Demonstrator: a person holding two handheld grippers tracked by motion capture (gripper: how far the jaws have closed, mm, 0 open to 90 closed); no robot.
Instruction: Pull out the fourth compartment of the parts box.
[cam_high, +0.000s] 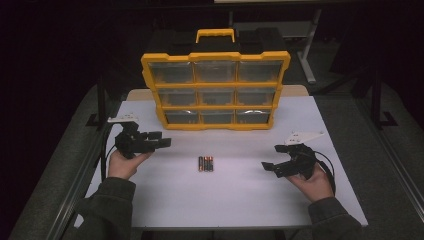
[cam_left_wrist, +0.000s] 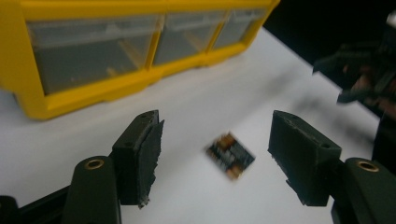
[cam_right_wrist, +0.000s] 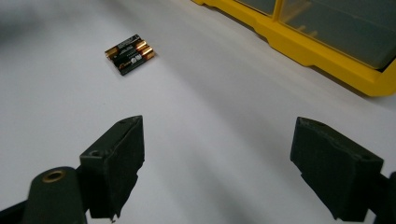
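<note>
Three batteries (cam_high: 206, 163), one yellow organizer (cam_high: 215, 90) with nine drawers, two grippers, one white table (cam_high: 240, 195)

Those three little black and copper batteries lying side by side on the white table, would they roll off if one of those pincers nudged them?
The three black and copper cylindrical batteries are round, so a sideways push would probably set them rolling on the smooth white table. They look loose rather than bound, so they would likely scatter. Being small, hard and smooth, they might slip in a hand-held gripper.
</note>
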